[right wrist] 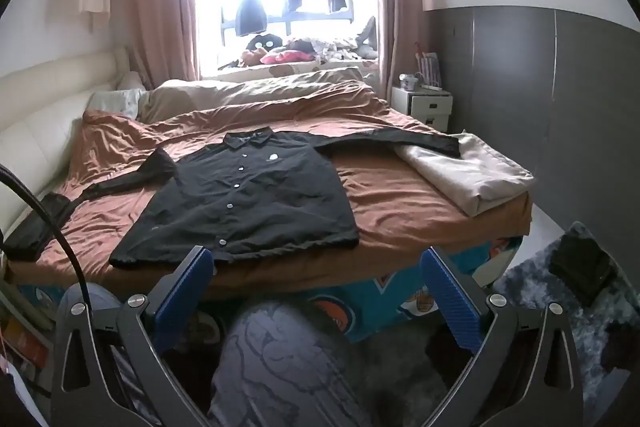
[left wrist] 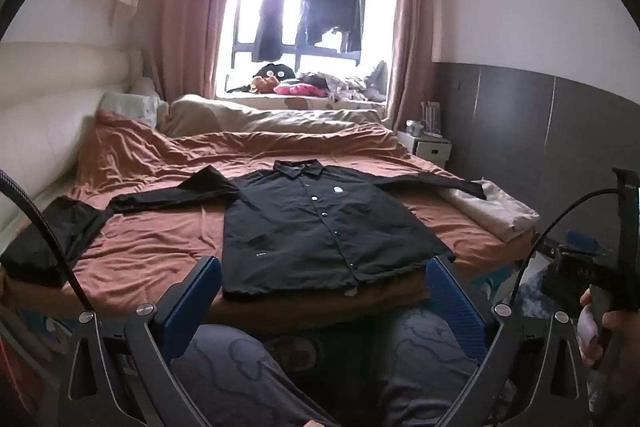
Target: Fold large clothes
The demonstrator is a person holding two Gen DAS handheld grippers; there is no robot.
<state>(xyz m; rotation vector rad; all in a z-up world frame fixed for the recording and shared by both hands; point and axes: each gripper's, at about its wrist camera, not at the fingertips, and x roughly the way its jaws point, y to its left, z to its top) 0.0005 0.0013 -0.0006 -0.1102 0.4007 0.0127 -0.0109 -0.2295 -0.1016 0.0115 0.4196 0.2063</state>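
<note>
Both tools are held back from the bed with nothing between their blue pads: the left tool (left wrist: pixel 323 291) is spread wide and released, and the right tool (right wrist: pixel 318 287) likewise stands released, with only the holder's patterned trouser knees seen beneath them. Just beyond the fingertips the black shirt (left wrist: pixel 320 227) is laid flat and face up on the rust-brown bedcover (right wrist: pixel 400 203), buttoned, its collar pointed toward the window and its hem lying at the near edge of the bed. Both sleeves are spread outward — the one on the left runs toward a dark folded item (left wrist: pixel 44 243) at the bed's corner, and the one on the right ends draped over a cream folded cloth (right wrist: pixel 464 171). No fold is yet seen, so the step in hand is judged to be the approach before the first fold. A sleeve or side edge is probably to be pinched next and carried across the body, which calls for a low reach and a clean bite on thin fabric. The cream cloth under the right cuff could be dragged along, and the dark item crowds the left cuff; the white nightstand (right wrist: pixel 424 105) stands well apart.
</note>
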